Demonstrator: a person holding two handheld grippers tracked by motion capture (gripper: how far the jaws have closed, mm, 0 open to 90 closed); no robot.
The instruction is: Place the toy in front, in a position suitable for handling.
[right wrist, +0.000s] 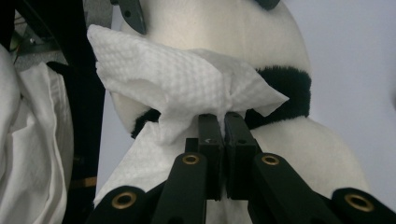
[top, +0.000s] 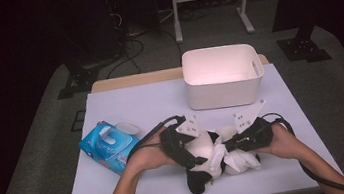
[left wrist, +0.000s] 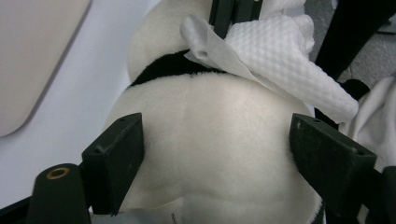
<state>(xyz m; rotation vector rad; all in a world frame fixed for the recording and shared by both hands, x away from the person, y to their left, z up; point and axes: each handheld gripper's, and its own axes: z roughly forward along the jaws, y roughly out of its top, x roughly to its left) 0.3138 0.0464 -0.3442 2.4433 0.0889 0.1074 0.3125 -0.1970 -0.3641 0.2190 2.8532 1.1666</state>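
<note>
A black-and-white plush toy (top: 201, 149) lies at the near middle of the table. My left gripper (top: 193, 153) reaches in from the left, and its jaws clasp the toy's white body (left wrist: 210, 140), one pad pressed into each side. From the right, my right gripper (top: 227, 147) is shut on a white textured wipe (top: 219, 155). The wipe (right wrist: 177, 79) is pinched at its bunched middle and rests against the toy's black band (right wrist: 285, 93). In the left gripper view the wipe (left wrist: 280, 60) drapes over the toy's upper part.
A white plastic bin (top: 225, 95) stands at the back of the table. A blue wipes pack (top: 107, 147) with its flap raised lies at the left. White fabric (top: 245, 161) is bunched beside the toy on the right.
</note>
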